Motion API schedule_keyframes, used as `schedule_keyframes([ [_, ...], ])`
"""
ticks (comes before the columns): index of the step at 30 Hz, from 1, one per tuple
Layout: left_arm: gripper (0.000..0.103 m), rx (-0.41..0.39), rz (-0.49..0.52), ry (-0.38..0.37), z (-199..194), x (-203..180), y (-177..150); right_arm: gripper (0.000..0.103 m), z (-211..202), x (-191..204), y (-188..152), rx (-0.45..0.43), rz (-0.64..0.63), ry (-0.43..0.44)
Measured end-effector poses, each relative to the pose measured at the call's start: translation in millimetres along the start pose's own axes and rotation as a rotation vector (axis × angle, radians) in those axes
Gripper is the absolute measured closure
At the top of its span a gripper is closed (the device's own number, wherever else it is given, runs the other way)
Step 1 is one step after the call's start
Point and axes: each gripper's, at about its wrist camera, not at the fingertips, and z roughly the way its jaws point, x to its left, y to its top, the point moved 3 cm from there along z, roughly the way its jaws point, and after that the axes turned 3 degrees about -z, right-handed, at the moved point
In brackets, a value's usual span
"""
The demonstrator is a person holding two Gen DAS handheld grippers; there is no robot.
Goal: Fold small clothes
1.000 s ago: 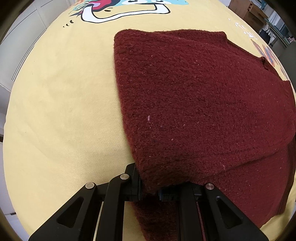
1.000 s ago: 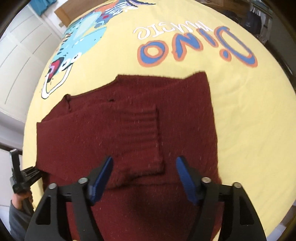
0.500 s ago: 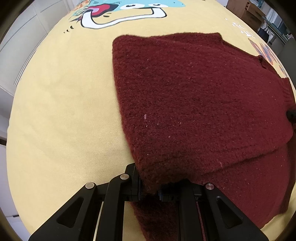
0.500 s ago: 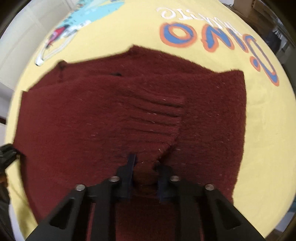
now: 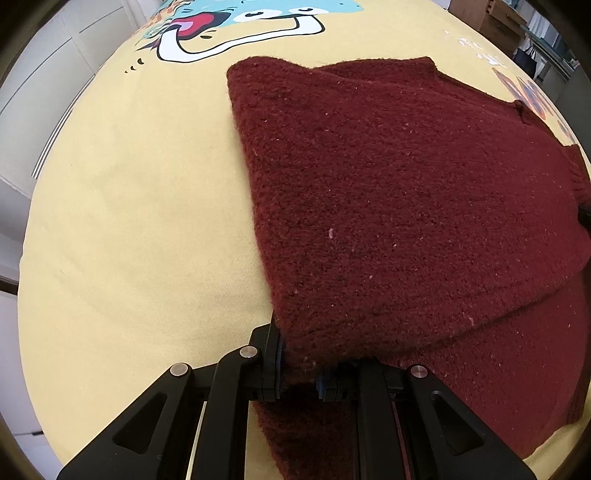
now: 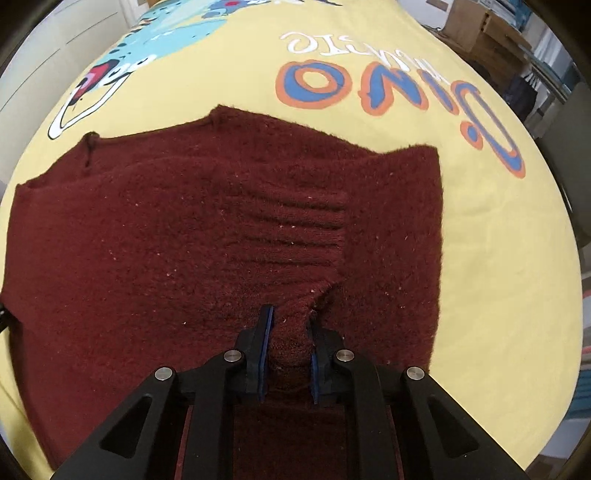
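Left wrist view: the left gripper has its jaws pinched tight on the near corner of a dark red sweater, which lies partly folded on a yellow cloth covering the tabletop. A doubled upper layer runs away from the jaws, with a straight folded edge on its left side and a single layer showing underneath at the lower right. Holding that corner likely keeps the layers together so the next fold can be carried over cleanly. The knit is thick and fuzzy, flecked with pale lint; the yellow cloth is smooth woven cotton with a cartoon print at the far end.

Right wrist view: the right gripper has its jaws narrowed on a bunched ridge of the sweater, just below the ribbed cuff of a sleeve laid across the body. The pinch gathers the wool into a small peak between the blue pads, seemingly to lift this end together with the other one. The sweater's outline is roughly rectangular, its far edge uneven, and beyond it the yellow cloth carries blue and orange lettering
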Motion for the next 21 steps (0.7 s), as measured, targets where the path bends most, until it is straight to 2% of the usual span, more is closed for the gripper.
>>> schedule_keyframes([
  [2,0.089,-0.010,0.011,0.007,-3,0,-3,0.083,-1,-2,-1,-0.009,0.018,0.005],
  [5,0.086,-0.016,0.001,0.005,-5,3,-5,0.073,-6,-8,-4,-0.025,0.020,-0.001],
  [7,0.071,-0.013,-0.033,0.028,-10,3,-6,0.047,-9,-12,-7,-0.034,0.026,-0.014],
  [8,0.052,-0.021,-0.048,0.048,-12,6,-6,0.040,-11,-13,-8,-0.037,0.037,-0.017],
  [9,0.032,-0.028,-0.059,0.051,-14,7,-7,0.025,-12,-15,-9,-0.040,0.046,-0.007],
  [10,0.024,-0.031,-0.072,0.041,-16,9,-7,0.019,-14,-15,-11,-0.044,0.054,0.012],
  [11,0.018,-0.030,-0.086,0.029,-17,11,-8,0.019,-15,-17,-13,-0.047,0.056,0.030],
  [13,0.014,-0.016,-0.119,0.015,-21,17,-12,0.018,-19,-17,-17,-0.052,0.049,0.026],
  [15,0.001,-0.014,-0.125,0.005,-26,20,-15,0.015,-26,-19,-23,-0.070,0.038,0.011],
  [17,0.001,-0.032,-0.109,-0.014,-42,16,-20,0.009,-39,-23,-31,-0.096,0.033,0.018],
  [18,0.001,-0.039,-0.098,-0.019,-50,15,-25,0.002,-45,-24,-34,-0.104,0.033,0.024],
  [21,0.001,-0.048,-0.084,-0.017,-71,11,-39,0.001,-67,-27,-50,-0.130,0.034,0.056],
])
